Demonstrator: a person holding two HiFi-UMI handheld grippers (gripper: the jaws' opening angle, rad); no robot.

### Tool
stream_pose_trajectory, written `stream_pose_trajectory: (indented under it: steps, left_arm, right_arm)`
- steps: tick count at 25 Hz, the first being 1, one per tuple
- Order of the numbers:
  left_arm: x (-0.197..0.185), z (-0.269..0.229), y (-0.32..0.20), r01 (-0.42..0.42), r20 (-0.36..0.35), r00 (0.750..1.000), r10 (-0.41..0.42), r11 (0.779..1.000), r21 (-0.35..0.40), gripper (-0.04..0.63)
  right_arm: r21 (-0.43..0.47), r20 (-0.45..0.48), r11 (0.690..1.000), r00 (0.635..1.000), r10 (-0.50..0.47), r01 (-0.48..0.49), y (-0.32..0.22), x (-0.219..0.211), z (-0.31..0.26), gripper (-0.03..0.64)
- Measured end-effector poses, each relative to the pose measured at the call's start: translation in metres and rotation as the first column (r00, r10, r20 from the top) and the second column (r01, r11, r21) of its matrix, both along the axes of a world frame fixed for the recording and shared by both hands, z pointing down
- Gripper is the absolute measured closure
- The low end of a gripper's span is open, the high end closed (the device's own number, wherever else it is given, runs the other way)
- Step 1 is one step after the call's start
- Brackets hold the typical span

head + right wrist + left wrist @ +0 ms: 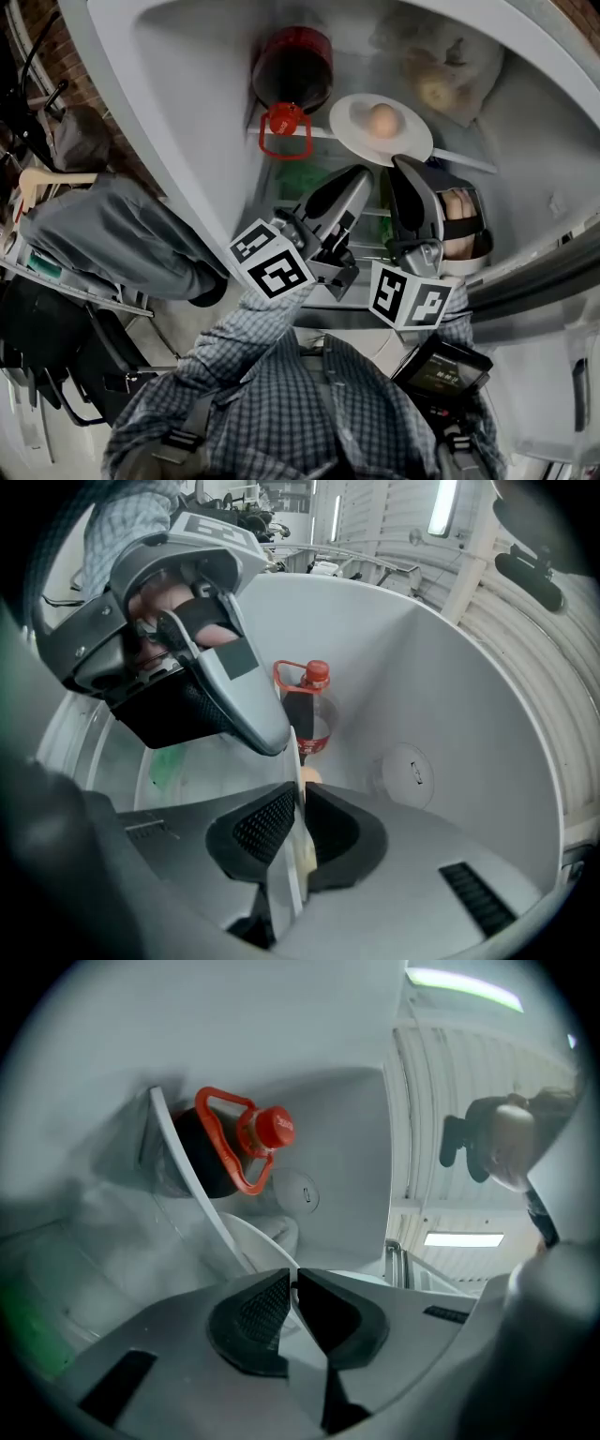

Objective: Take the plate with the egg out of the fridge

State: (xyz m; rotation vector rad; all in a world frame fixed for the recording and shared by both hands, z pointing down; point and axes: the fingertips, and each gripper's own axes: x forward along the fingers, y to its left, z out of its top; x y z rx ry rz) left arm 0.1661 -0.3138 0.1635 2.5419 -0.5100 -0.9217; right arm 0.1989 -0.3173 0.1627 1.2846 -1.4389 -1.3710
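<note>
A white plate (352, 117) with a brown egg (382, 120) rests on a glass fridge shelf. Both grippers sit at its near rim. My left gripper (364, 173) is shut on the rim from the left, and in the left gripper view (293, 1288) the thin white plate (267, 1241) runs into its jaws. My right gripper (398, 161) is shut on the rim beside it. In the right gripper view (298, 822) the plate (296, 855) stands edge-on between the pads, with the egg (311, 777) just past them.
A dark bottle (291, 70) with a red cap and red carry ring lies on the same shelf, left of the plate. A bag of food (441, 70) sits at the back right. Something green (300, 178) shows on the shelf below. White fridge walls (169, 112) close in on both sides.
</note>
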Motion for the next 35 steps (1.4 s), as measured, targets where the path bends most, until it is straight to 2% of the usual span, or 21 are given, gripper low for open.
stream_pose_trajectory:
  steps: [5, 6, 11, 16, 20, 26, 31, 35]
  left_arm:
    - [0.002, -0.001, -0.001, -0.061, -0.09, 0.994, 0.055, 0.996, -0.068, 0.578]
    - [0.003, -0.002, -0.001, -0.076, -0.106, 0.992, 0.068, 0.994, -0.075, 0.551]
    - [0.004, -0.001, -0.002, -0.148, -0.197, 0.973, 0.118, 0.978, -0.144, 0.508]
    - [0.003, -0.003, -0.005, -0.173, -0.235, 0.964, 0.127, 0.967, -0.188, 0.508]
    - [0.005, -0.004, -0.006, -0.214, -0.294, 0.945, 0.145, 0.951, -0.221, 0.508]
    - [0.007, -0.001, -0.006, -0.233, -0.317, 0.937, 0.147, 0.94, -0.25, 0.508]
    - [0.007, 0.002, -0.005, -0.28, -0.37, 0.914, 0.17, 0.922, -0.269, 0.509]
    - [0.008, 0.007, -0.002, -0.278, -0.358, 0.919, 0.167, 0.918, -0.283, 0.512]
  right_arm:
    - [0.003, -0.009, 1.0, 1.0, 0.016, -0.016, 0.005, 0.004, 0.002, 0.577]
    - [0.004, -0.01, 1.0, 1.0, 0.019, -0.019, 0.006, 0.005, 0.002, 0.577]
    - [0.008, -0.023, 0.999, 0.999, 0.032, -0.032, 0.009, 0.008, 0.005, 0.578]
    - [0.008, -0.048, 0.999, 0.998, 0.038, -0.037, 0.012, 0.009, 0.011, 0.586]
    - [0.005, -0.064, 1.0, 0.997, 0.031, -0.031, 0.016, 0.008, 0.017, 0.591]
    - [0.009, -0.113, 1.0, 0.993, 0.025, -0.024, 0.021, 0.008, 0.024, 0.598]
    - [0.015, -0.12, 1.0, 0.993, 0.012, -0.01, 0.026, 0.005, 0.028, 0.598]
    - [0.005, -0.117, 1.0, 0.993, 0.008, -0.008, 0.031, 0.007, 0.034, 0.598]
